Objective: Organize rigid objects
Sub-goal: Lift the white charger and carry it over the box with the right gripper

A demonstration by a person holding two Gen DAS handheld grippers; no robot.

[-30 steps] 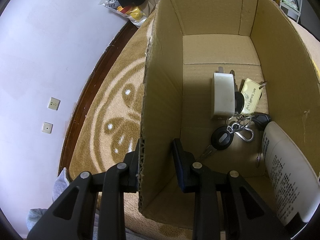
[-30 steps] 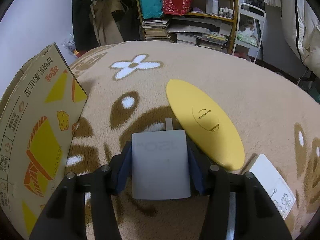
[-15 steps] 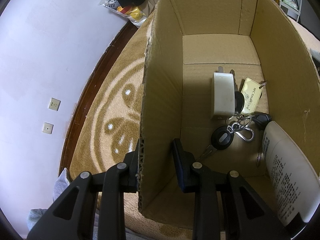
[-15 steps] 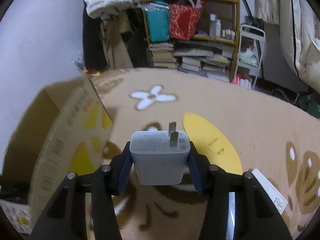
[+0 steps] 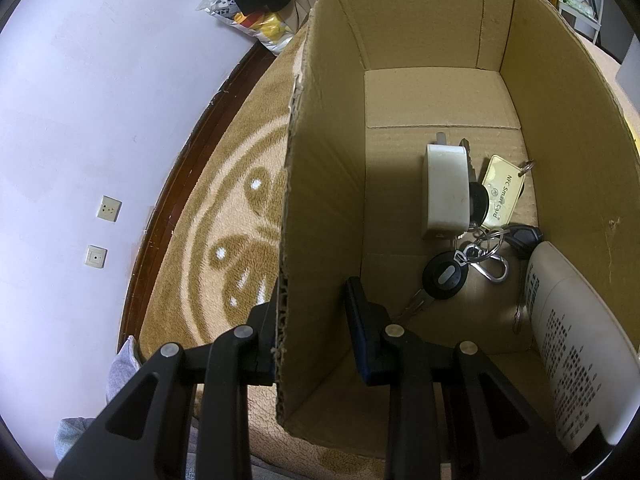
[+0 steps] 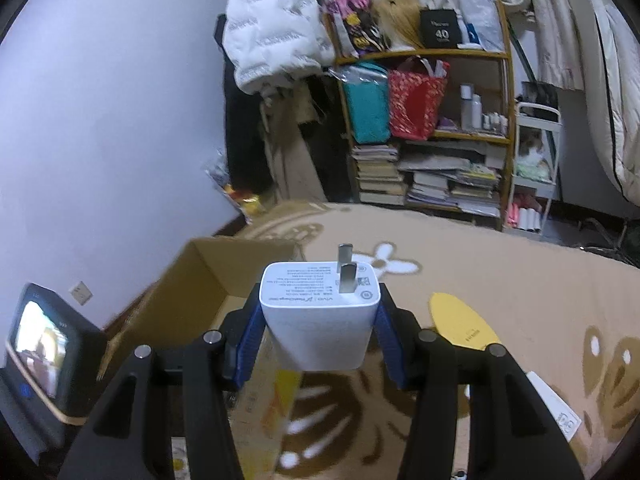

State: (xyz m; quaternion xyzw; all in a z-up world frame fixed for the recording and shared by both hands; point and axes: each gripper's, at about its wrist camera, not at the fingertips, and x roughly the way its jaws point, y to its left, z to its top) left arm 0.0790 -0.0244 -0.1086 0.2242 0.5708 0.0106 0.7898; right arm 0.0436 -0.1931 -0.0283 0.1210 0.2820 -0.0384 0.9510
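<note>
left gripper (image 5: 312, 332) straddling the near-left wall of cardboard box (image 5: 320, 208), one finger outside, one inside; outer finger against the wall, gap showing between wall and inner finger, so cannot tell if actually clamping. inside box, nearest: white remote-like item with printed text (image 5: 572, 344) leaning at right wall. then black key fob (image 5: 445, 276) with key, carabiner and rings (image 5: 490, 258), second dark fob (image 5: 526, 238) behind. further in, white adapter (image 5: 445, 196) lying flat, prongs pointing away, just beside yellow nfc card tag (image 5: 502, 192). far end of box floor bare. tan patterned carpet (image 5: 224, 240) under box, white wall with two sockets at left.

right gripper (image 6: 320, 340) pinched tight on white charger (image 6: 320, 316), blue pads on both sides, prongs up, held in the air above box's right edge. box open top visible below left (image 6: 208, 280). small screen device (image 6: 44, 340) at far left. on carpet to right: yellow oval disc (image 6: 464, 328), white card-like item (image 6: 556, 408). beyond, shelf with books and bags (image 6: 428, 120).
</note>
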